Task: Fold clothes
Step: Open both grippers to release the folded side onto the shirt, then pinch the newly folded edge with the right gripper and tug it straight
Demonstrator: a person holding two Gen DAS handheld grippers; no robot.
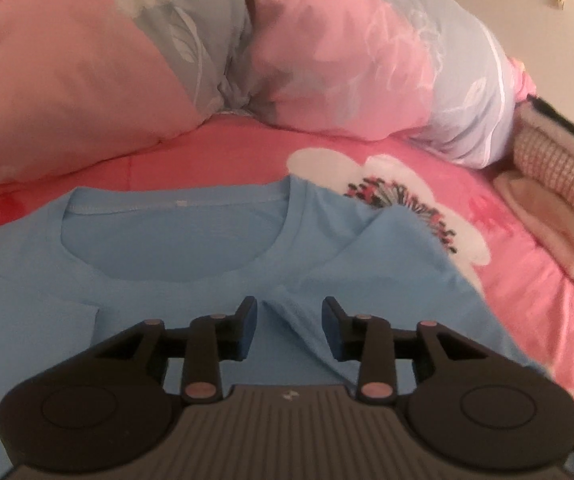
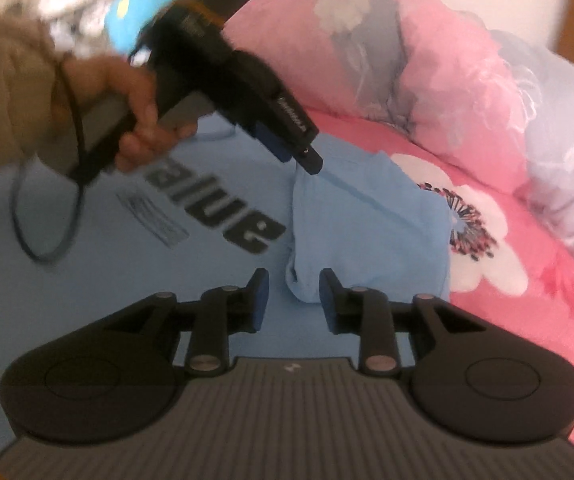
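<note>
Bedding comes first: a pink quilted bed cover with white flower prints (image 1: 519, 292) carries everything, with plump pink-and-grey floral pillows (image 1: 347, 68) beyond the shirt's collar. On that cover lies the light blue cotton T-shirt with dark lettering (image 2: 99, 280), front up, its right sleeve (image 2: 367, 232) already turned in over the chest; the other sleeve and the body folds look still to do, so folding seems barely begun. Left gripper (image 1: 289, 330) hangs just below the collar, jaws parted, pinching nothing. Right gripper (image 2: 293, 300) stands parted at the folded sleeve's edge, gripping nothing.
</note>
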